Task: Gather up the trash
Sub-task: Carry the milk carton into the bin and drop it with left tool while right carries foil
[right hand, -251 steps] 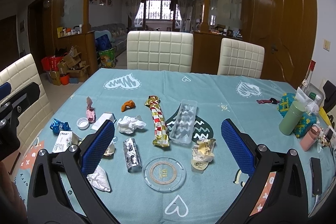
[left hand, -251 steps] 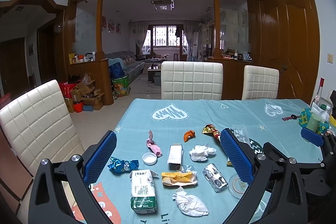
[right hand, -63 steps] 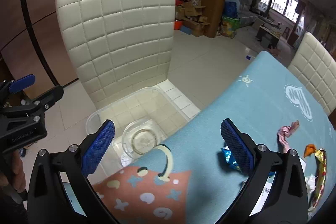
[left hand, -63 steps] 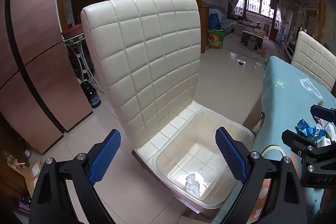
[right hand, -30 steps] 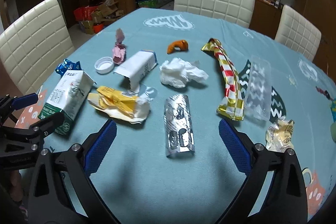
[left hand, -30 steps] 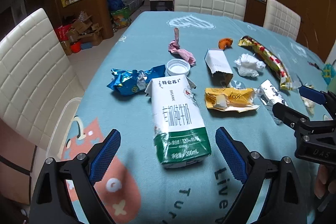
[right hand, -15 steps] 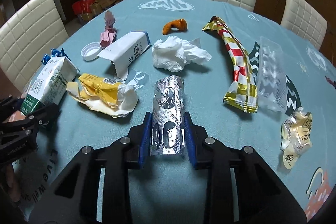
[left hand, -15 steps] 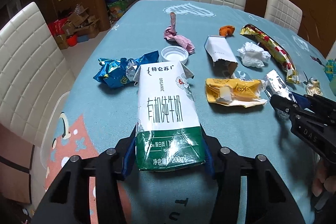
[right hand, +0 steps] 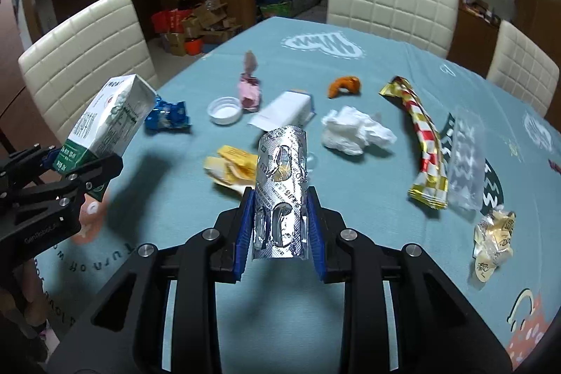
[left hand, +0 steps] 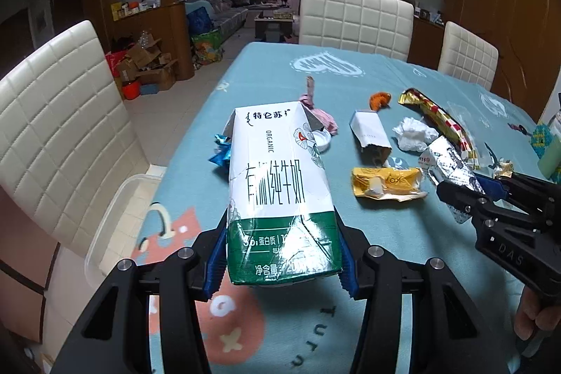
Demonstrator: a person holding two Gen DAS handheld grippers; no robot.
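Observation:
My left gripper (left hand: 280, 255) is shut on a white and green milk carton (left hand: 278, 184), lifted off the teal tablecloth (left hand: 385, 269); the same carton (right hand: 105, 125) shows at the left of the right wrist view. My right gripper (right hand: 280, 226) is shut on a curled silver pill blister sheet (right hand: 280, 184), also raised; in the left wrist view that sheet (left hand: 452, 163) sits at the right. On the cloth lie a yellow wrapper (right hand: 231, 167), a white tissue (right hand: 354, 128), a blue foil wrapper (right hand: 168, 114), a white cap (right hand: 224, 109) and a small white box (right hand: 284, 111).
A clear plastic bin (left hand: 119, 209) rests on the cream chair (left hand: 59, 128) left of the table. Further right lie a red-gold striped wrapper (right hand: 424, 146), a clear blister tray (right hand: 466, 160), a crumpled gold wrapper (right hand: 494, 237), an orange scrap (right hand: 345, 85) and a pink wrapper (right hand: 249, 90).
Both grippers were open above the litter a second ago. They closed, the left on the carton and the right on the blister sheet, and have since lifted both off the cloth.

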